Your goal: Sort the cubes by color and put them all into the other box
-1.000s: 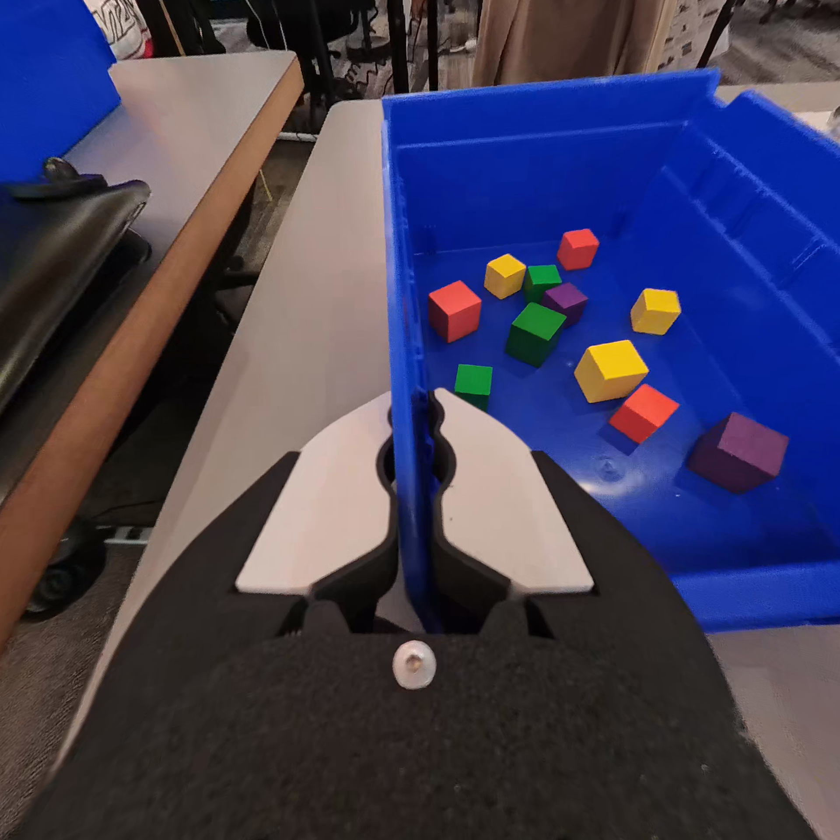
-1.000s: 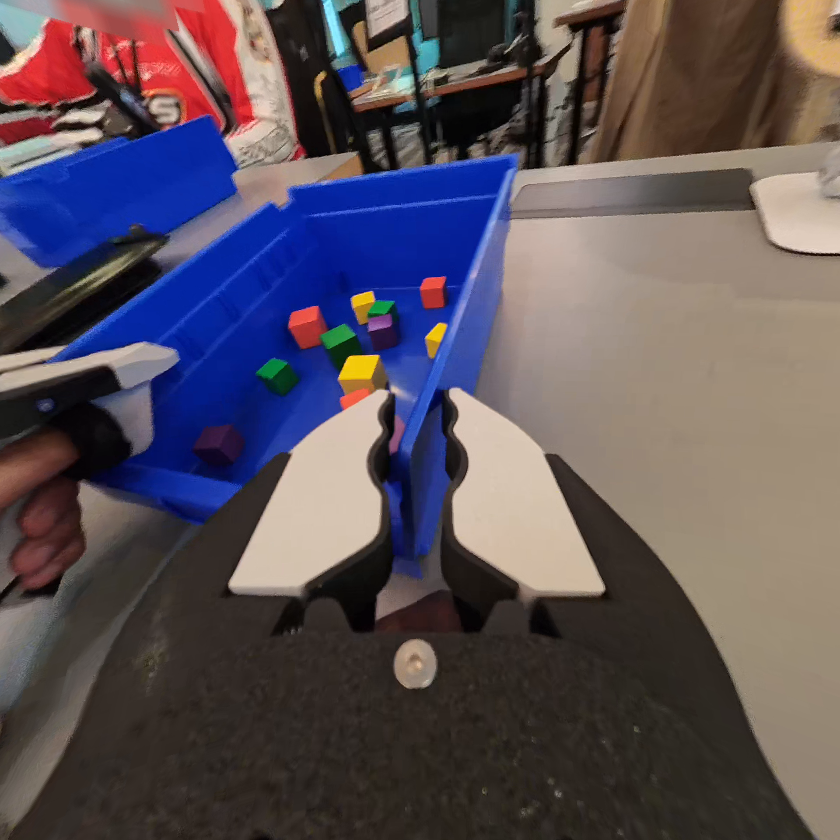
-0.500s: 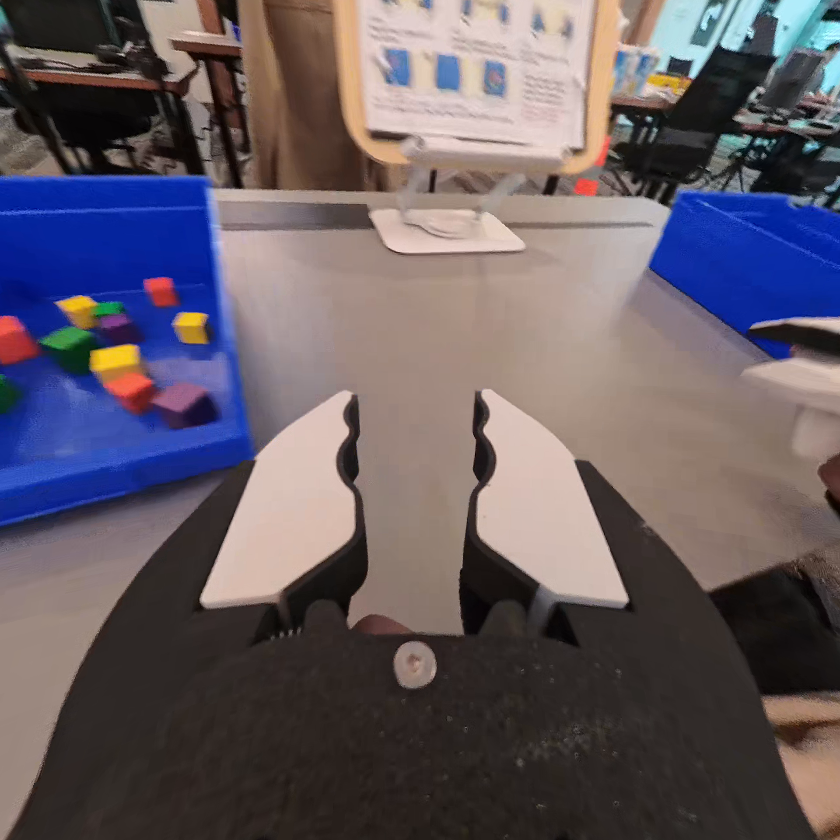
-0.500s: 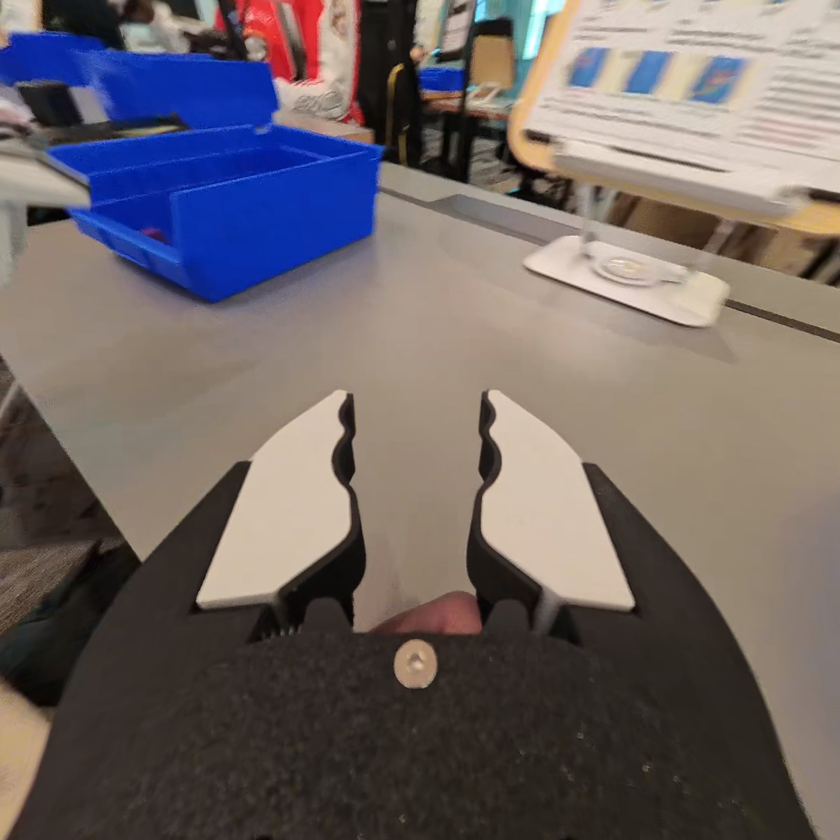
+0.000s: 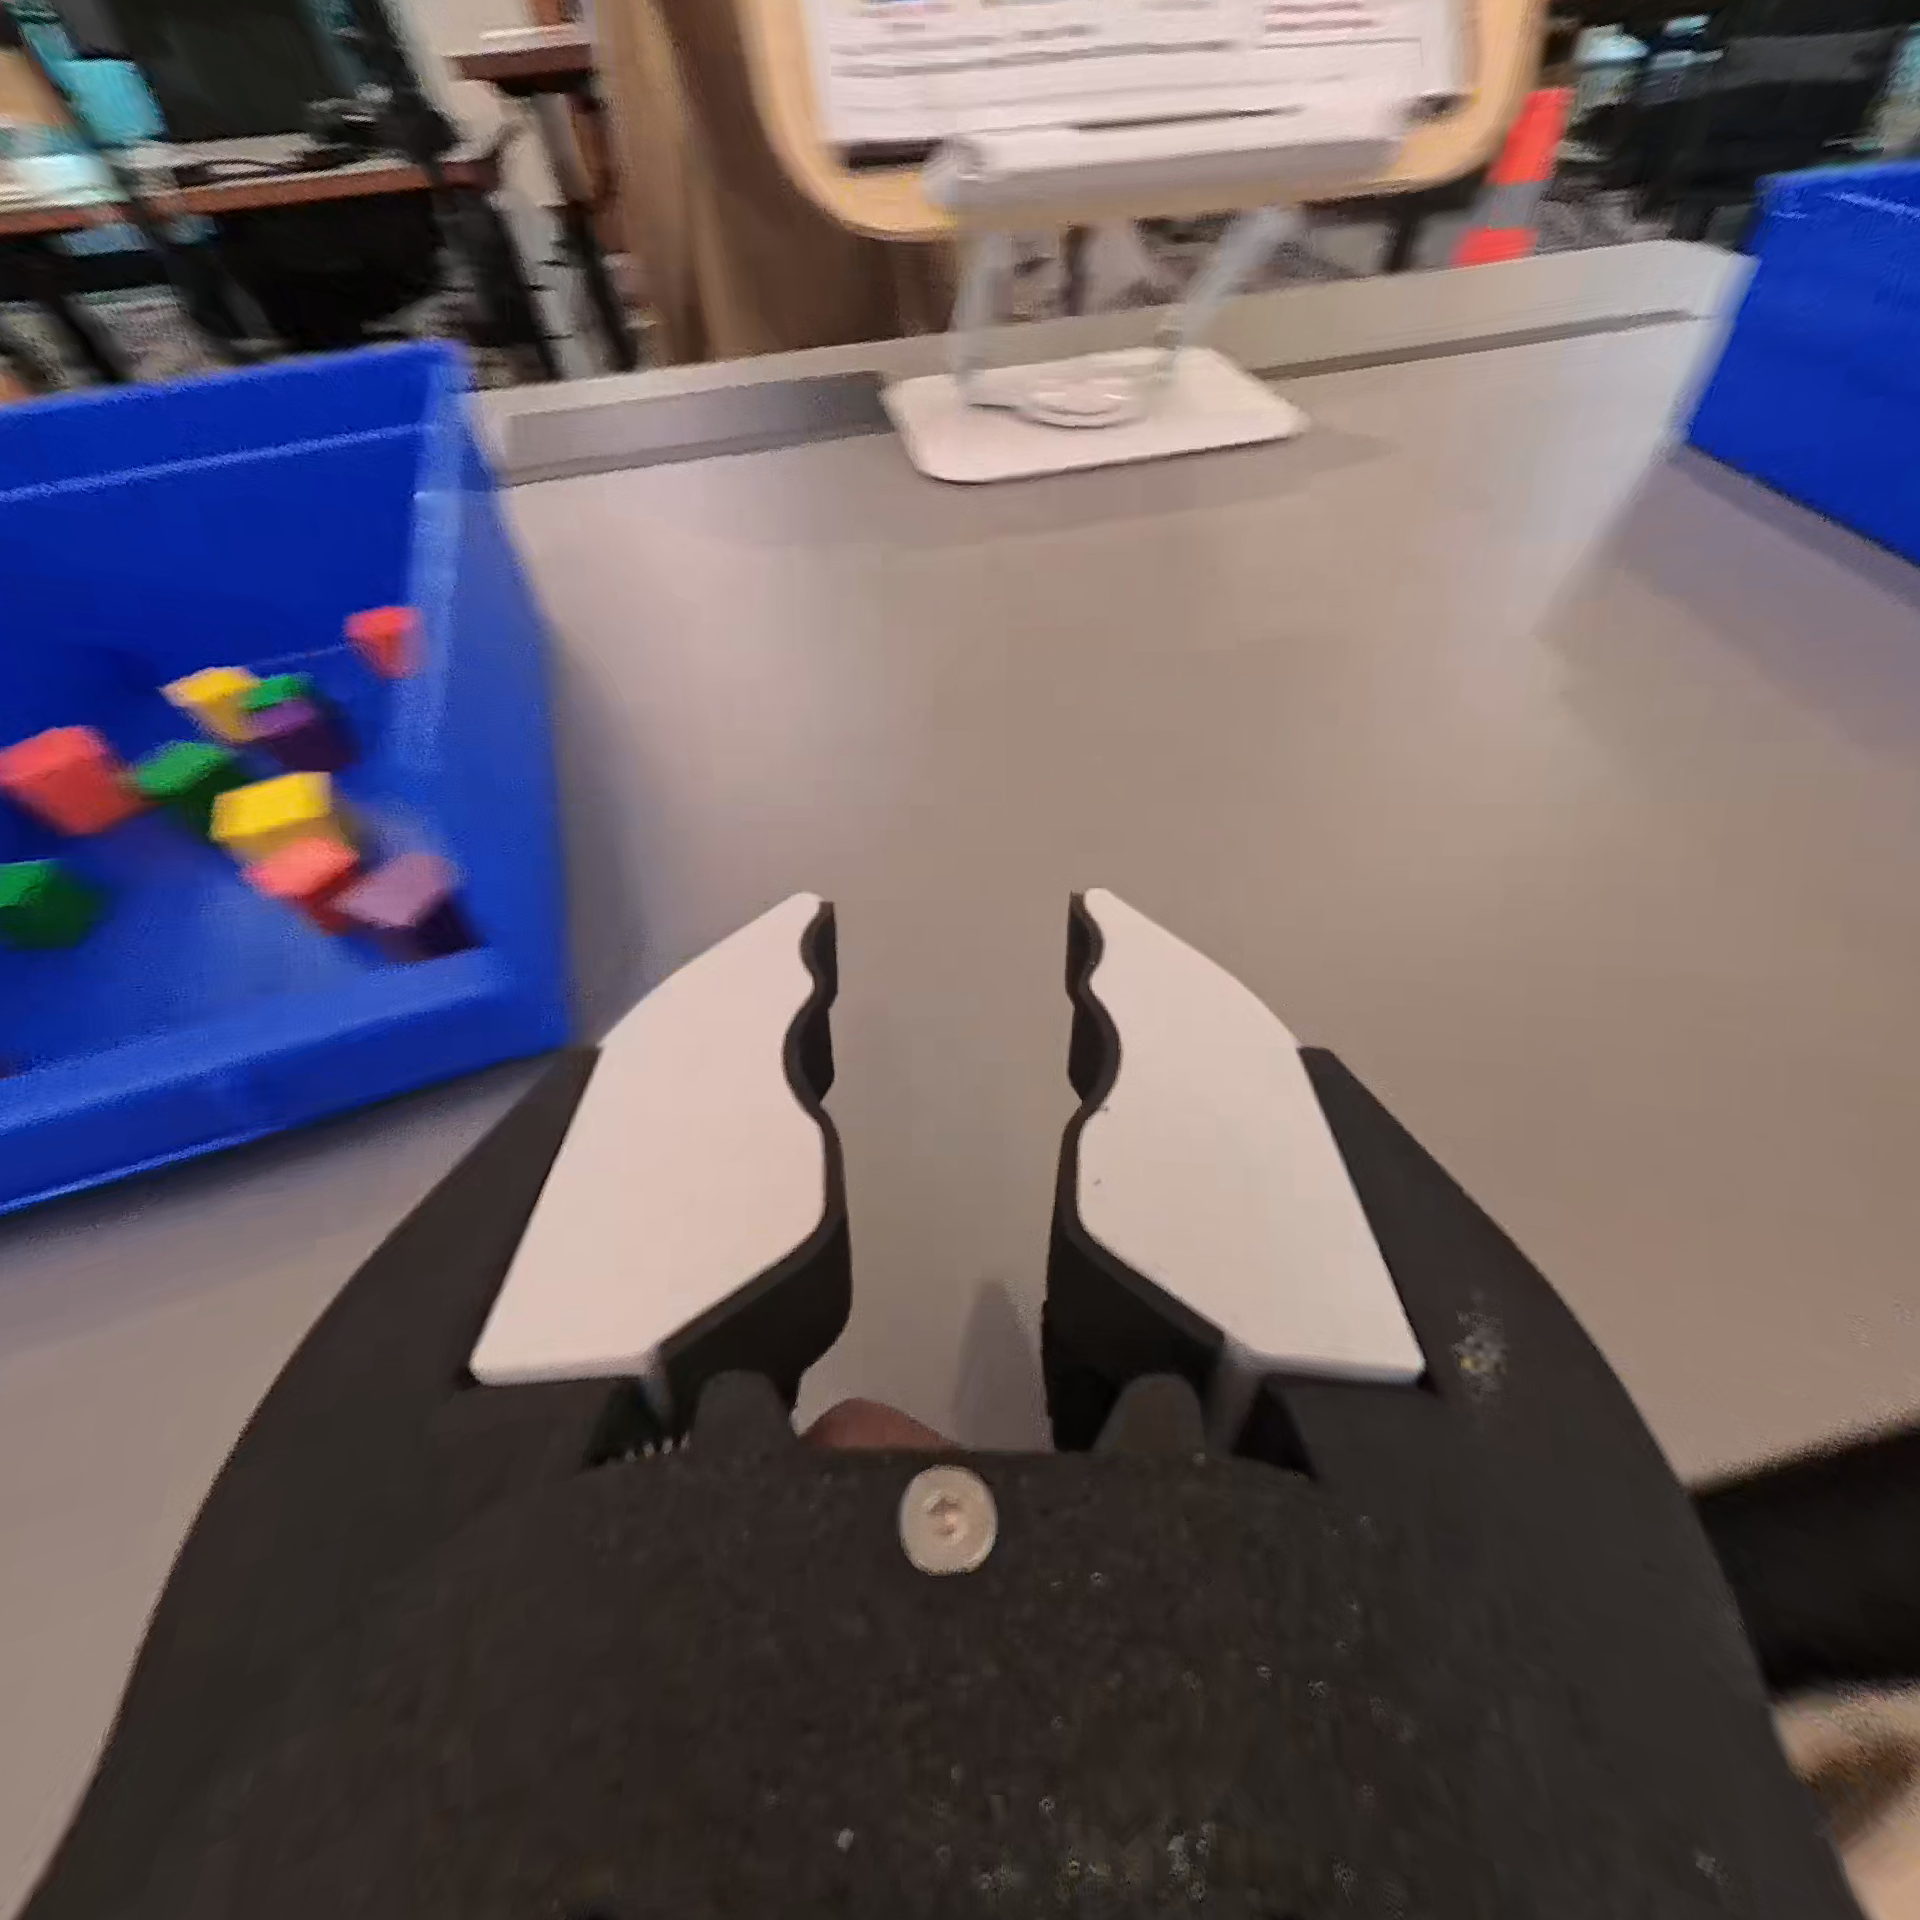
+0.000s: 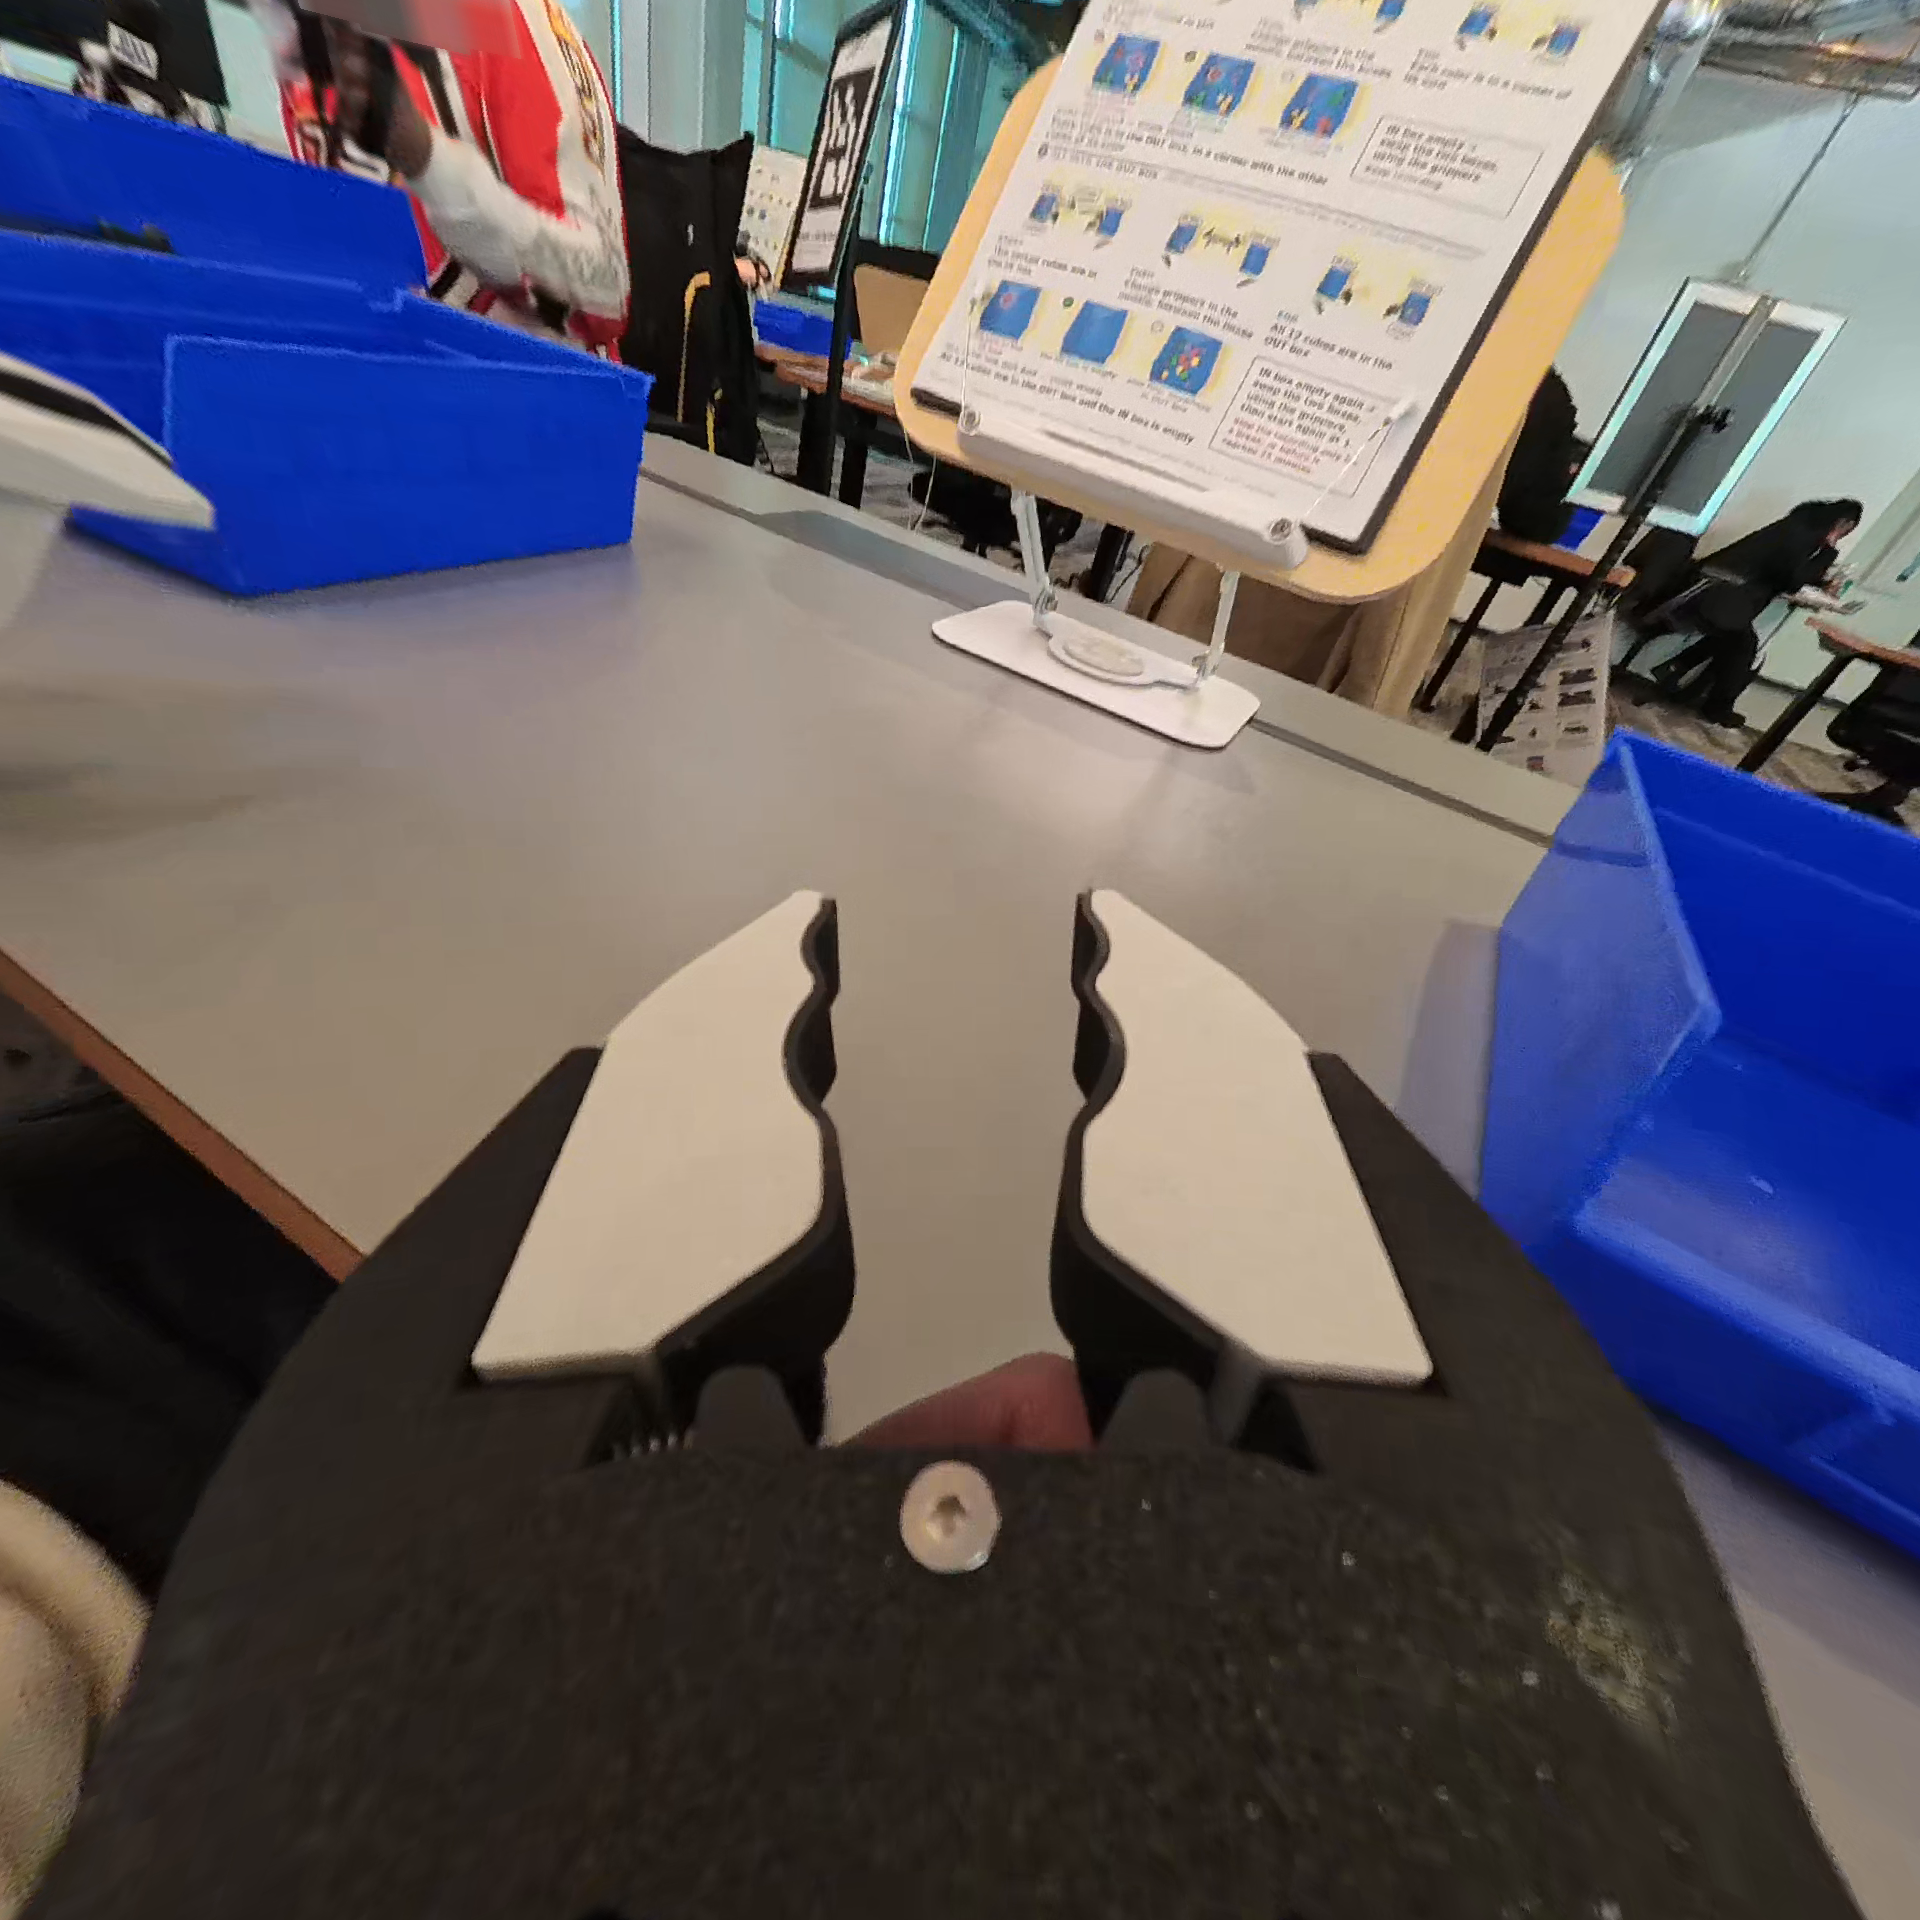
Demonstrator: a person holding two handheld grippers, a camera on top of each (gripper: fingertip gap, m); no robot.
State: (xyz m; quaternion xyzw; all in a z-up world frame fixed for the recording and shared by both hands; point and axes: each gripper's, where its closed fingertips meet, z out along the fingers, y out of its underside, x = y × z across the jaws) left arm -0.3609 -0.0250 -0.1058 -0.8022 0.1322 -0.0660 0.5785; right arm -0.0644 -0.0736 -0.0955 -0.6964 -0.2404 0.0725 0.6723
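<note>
A blue box (image 5: 488, 727) at the left of the left wrist view holds several red, yellow, green and purple cubes, such as a yellow cube (image 5: 272, 810) and a purple cube (image 5: 400, 891). The same box (image 6: 416, 468) shows far left in the right wrist view, its inside hidden. A second blue box (image 6: 1714, 1164), with no cubes in the part I see, sits right of my right gripper; its wall (image 5: 1829, 364) shows at the right edge of the left wrist view. My left gripper (image 5: 948, 912) is open and empty over the bare grey table. My right gripper (image 6: 954, 906) is open and empty too.
A tilted instruction board on a white stand (image 6: 1101, 665) stands at the table's far edge; its base (image 5: 1091, 416) shows in the left wrist view. The left gripper's tip (image 6: 94, 468) shows at the left edge. The table's near edge (image 6: 177, 1132) runs at lower left. People sit behind. My right fingertips sit around 30 centimeters from my left ones.
Both grippers let go of the cube box's walls, opened and swung away to the bare table between the two boxes. The right gripper now faces the second box.
</note>
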